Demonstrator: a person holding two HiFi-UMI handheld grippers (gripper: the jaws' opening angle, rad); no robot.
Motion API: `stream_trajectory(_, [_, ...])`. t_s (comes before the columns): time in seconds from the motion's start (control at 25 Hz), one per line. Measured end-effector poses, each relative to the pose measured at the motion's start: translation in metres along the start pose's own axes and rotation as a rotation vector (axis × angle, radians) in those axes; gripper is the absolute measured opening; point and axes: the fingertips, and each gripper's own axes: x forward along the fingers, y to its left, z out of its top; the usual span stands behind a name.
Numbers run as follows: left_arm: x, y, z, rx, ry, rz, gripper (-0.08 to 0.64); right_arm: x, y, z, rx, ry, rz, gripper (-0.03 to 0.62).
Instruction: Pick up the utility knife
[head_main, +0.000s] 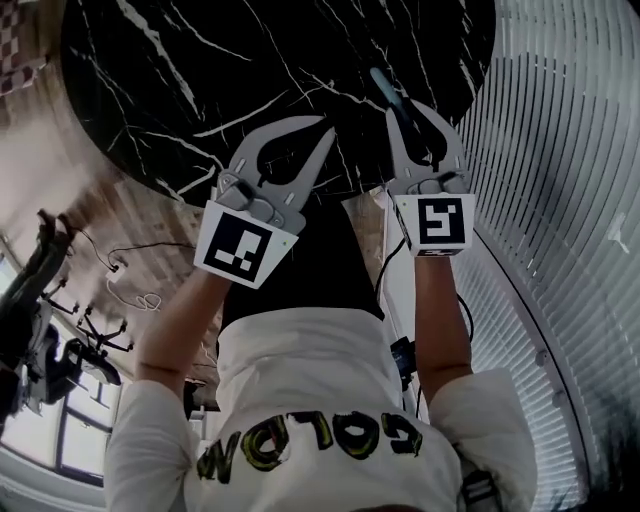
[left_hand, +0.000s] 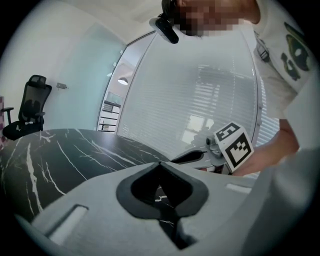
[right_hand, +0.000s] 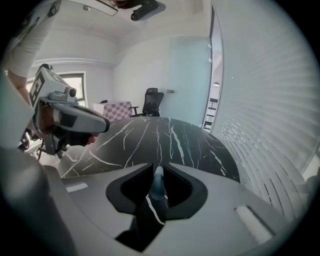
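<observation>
Right gripper (right_hand: 159, 169) is pinching the utility knife (right_hand: 158, 189): jaws closed on its bluish body, and the front end pokes out past the tips. From my head view the same knife (head_main: 386, 90) sticks forward out of the right gripper (head_main: 405, 108), held off the black marble table (head_main: 180, 70). Left gripper (left_hand: 160, 164) has its jaws pressed together with only tabletop showing through the gap behind the tips. It sits just to the left of the right one, apart from it, both over the near rim of the table. In the right gripper view the left gripper (right_hand: 67, 117) shows at the left edge, level with the knife and not touching it. Beyond the jaws the marble top (right_hand: 165, 132) runs away round, with white veins. Past the far rim there's a black office chair (right_hand: 152, 102) and a checkered board (right_hand: 119, 109) against the wall. Slatted blinds (head_main: 560, 200) curve along the right side, close to the right gripper. On the wood floor to my left are loose cables (head_main: 130, 285) and some dark stand hardware (head_main: 30, 290); I can't make out what it is.
</observation>
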Motion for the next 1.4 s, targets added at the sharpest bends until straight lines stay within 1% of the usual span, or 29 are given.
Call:
stream_trajectory(0.24, [-0.027,0.000,0.033,-0.018,-0.051,0.064,0.003,-0.021,0.018,0.045,-0.043,-0.054,0.035,0.067])
stream_trajectory(0.4, [-0.047,-0.003,0.051,-0.012,-0.076,0.092,0.003,-0.035,0.027,0.076,-0.067,-0.089,0.047,0.067])
stream_trajectory(0.48, [-0.059,-0.005,0.058,-0.003,-0.079,0.102,0.003,-0.042,0.034,0.090,-0.078,-0.104,0.062,0.067])
stream_trajectory(0.68, [-0.086,-0.003,0.073,-0.024,-0.087,0.139,0.003,-0.059,0.052,0.129,-0.114,-0.152,0.098,0.067])
stream_trajectory(0.88, [-0.108,-0.004,0.090,-0.018,-0.084,0.179,0.003,-0.076,0.069,0.161,-0.136,-0.211,0.130,0.067])
stream_trajectory(1.04, [-0.125,-0.009,0.120,-0.015,-0.130,0.194,0.003,-0.098,0.077,0.196,-0.161,-0.252,0.135,0.067])
stream_trajectory(1.12, [-0.133,-0.013,0.131,-0.016,-0.140,0.199,0.003,-0.111,0.079,0.214,-0.179,-0.275,0.135,0.067])
stream_trajectory(1.24, [-0.141,-0.015,0.142,-0.015,-0.156,0.213,0.003,-0.127,0.081,0.232,-0.182,-0.313,0.134,0.067])
stream_trajectory(1.4, [-0.152,-0.020,0.151,-0.018,-0.165,0.223,0.003,-0.150,0.091,0.260,-0.251,-0.362,0.154,0.067])
